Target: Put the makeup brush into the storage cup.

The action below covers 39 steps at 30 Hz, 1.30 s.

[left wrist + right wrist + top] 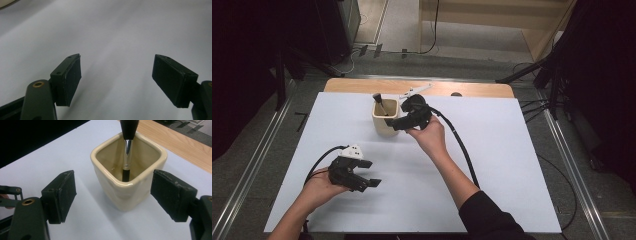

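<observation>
Cup sits dead ahead of the right gripper, between its wide-spread, empty jaws; a brush stands in it, handle up, leaning slightly; left gripper, also spread and empty, lies well apart.

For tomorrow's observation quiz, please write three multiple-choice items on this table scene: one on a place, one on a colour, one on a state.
1. Where does the brush stand?
A. inside the cup
B. flat on the table
C. between the left gripper's jaws

2. What colour is the cup?
A. red
B. cream
C. blue

3. How do the jaws of the right gripper stand?
A. shut on the cup
B. shut on the brush
C. open, at either side of the cup's near part

Answers: 1 A, the brush's handle rises out of the cup's opening. 2 B, its glazed walls are pale cream. 3 C, both pads stand apart, with white table showing between pads and cup.
</observation>
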Tool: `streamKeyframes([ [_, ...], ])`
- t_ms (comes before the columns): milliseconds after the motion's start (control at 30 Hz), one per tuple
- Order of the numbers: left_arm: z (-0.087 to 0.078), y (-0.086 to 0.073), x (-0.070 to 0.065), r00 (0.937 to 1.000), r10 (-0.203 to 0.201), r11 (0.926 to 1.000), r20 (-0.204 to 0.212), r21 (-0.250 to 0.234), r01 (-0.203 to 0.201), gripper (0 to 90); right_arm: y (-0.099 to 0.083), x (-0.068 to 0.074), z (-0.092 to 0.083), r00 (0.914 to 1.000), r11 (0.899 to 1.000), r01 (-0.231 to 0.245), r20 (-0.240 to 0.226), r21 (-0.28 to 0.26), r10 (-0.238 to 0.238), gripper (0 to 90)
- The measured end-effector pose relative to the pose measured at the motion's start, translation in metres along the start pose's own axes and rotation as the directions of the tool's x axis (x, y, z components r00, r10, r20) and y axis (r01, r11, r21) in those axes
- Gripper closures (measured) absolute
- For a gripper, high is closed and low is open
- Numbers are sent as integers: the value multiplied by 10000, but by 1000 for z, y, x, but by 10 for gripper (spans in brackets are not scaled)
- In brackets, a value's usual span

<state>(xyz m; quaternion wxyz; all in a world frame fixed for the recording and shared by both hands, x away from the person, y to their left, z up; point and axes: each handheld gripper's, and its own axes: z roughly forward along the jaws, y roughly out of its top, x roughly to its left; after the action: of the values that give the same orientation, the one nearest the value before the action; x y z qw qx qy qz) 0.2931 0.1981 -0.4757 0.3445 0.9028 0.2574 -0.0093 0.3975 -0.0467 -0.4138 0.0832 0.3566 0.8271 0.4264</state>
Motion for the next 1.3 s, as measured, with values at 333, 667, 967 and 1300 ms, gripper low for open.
streamKeyframes([
  [333,0,0,3,9999,-94,10000,-42,-8,93,243,-10,1,-8,9988,9997,135,-473,209,-125,223],
  [667,0,0,4,9999,-116,9999,-71,-21,116,243,-26,2,-15,9979,9976,354,-555,600,-321,227],
  [967,-1,0,6,9999,-131,9999,-92,-11,131,243,-42,0,-20,9982,9964,357,-510,770,-318,227],
  [1300,0,0,5,9998,-93,10000,-154,-10,93,243,-59,-1,-27,9979,9961,292,-592,836,-243,227],
])
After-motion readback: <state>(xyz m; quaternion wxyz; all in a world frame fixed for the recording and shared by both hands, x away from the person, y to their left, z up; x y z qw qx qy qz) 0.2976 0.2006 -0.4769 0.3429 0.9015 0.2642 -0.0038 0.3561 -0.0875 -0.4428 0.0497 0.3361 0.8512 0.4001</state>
